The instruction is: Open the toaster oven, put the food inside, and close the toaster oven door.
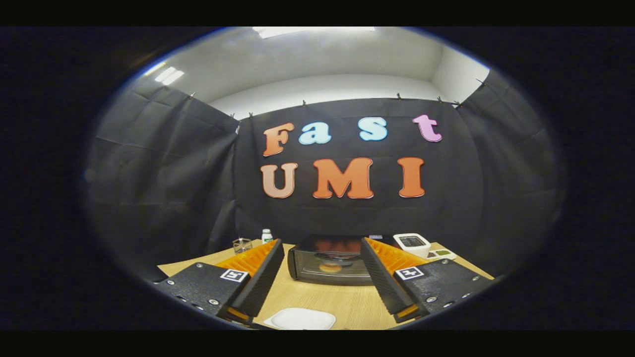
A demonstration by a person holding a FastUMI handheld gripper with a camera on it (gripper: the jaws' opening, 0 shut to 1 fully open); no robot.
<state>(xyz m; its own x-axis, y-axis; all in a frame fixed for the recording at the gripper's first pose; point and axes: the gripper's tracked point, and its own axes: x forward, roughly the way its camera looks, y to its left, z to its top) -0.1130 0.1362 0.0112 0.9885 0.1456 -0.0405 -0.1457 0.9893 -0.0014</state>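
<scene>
The toaster oven point(331, 264) sat on the wooden desk point(342, 302) with its glass door shut and something round and orange inside. The gripper point(322, 250) hung short of it, fingers spread wide and holding nothing. A white plate point(300, 319) lay nearer than the oven, between the fingers. Beyond the oven stood a small bottle point(267, 235), a glass point(242, 244) and a white device point(412, 244).
</scene>
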